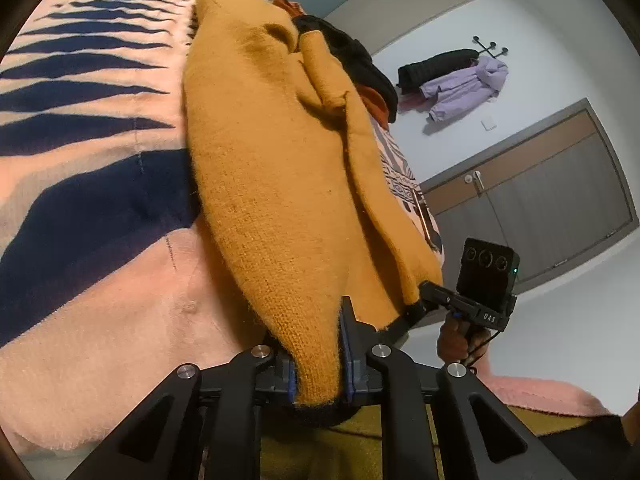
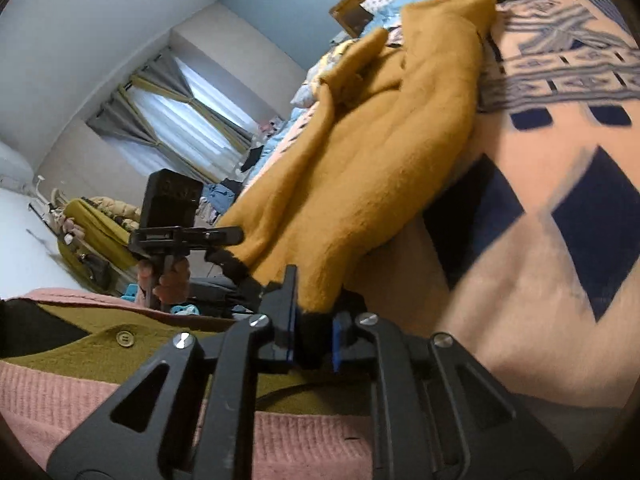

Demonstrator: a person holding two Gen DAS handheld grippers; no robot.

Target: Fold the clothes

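Holding the sweater's near hem

My left tongs (image 1: 320, 364) and right tongs (image 2: 314, 336) each pinch the mustard-yellow knitted sweater (image 1: 272, 168) by its dark-trimmed near hem, stretching it along the pink-and-navy patterned bed blanket (image 1: 80, 208), probably to flatten it for folding.

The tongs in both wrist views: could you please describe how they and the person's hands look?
Both the left tongs and the right tongs are matte black linkages with silver pivot screws and blue pads on the fingers. The right unit carries a black three-lens camera block with a green light, white "DAS" lettering and a thin black cable. A bare hand grips its handle.
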